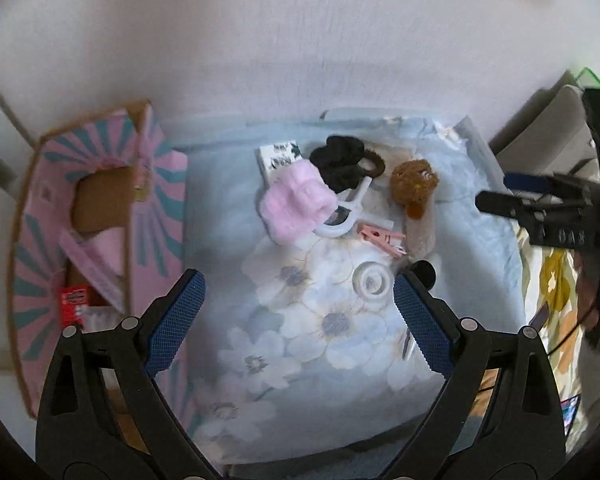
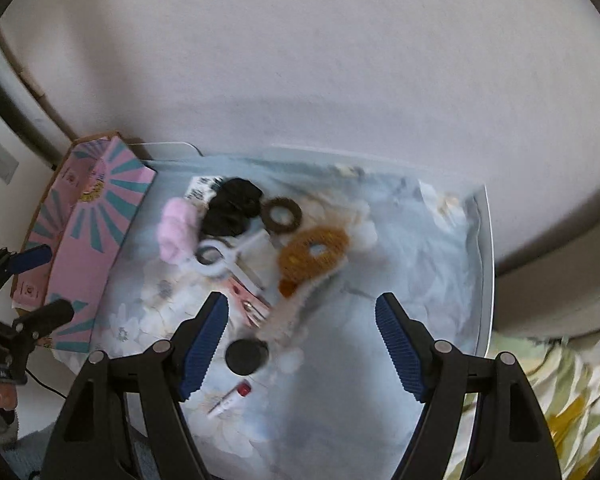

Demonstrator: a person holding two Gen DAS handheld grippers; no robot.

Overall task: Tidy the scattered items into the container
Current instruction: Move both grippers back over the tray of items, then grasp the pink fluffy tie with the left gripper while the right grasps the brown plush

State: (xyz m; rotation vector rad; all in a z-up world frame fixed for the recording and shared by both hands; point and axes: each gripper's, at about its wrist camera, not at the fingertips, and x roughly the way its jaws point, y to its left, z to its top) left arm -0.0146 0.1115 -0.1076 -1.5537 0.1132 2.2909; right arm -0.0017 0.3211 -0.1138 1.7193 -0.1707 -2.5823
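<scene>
Scattered items lie on a blue floral cloth (image 1: pixel 332 336): a pink fluffy piece (image 1: pixel 296 204), a black scrunchie (image 1: pixel 338 162), a brown hair tie (image 2: pixel 281 212), a tan fuzzy scrunchie (image 1: pixel 414 180), a white plastic clip (image 1: pixel 346 220), a pink clothes peg (image 1: pixel 382 238), a white round lid (image 1: pixel 370 282), a black round cap (image 2: pixel 246 356) and a small tube with a red cap (image 2: pixel 230 398). The pink and teal cardboard box (image 1: pixel 100 216) stands open at the left. My left gripper (image 1: pixel 298 308) is open above the cloth. My right gripper (image 2: pixel 302 340) is open above the cap.
A white wall (image 1: pixel 300 40) stands behind the table. A small card with black print (image 1: pixel 278 156) lies behind the pink piece. A yellow floral fabric (image 2: pixel 560 400) lies at the right. A red packet (image 1: pixel 74 304) sits in the box.
</scene>
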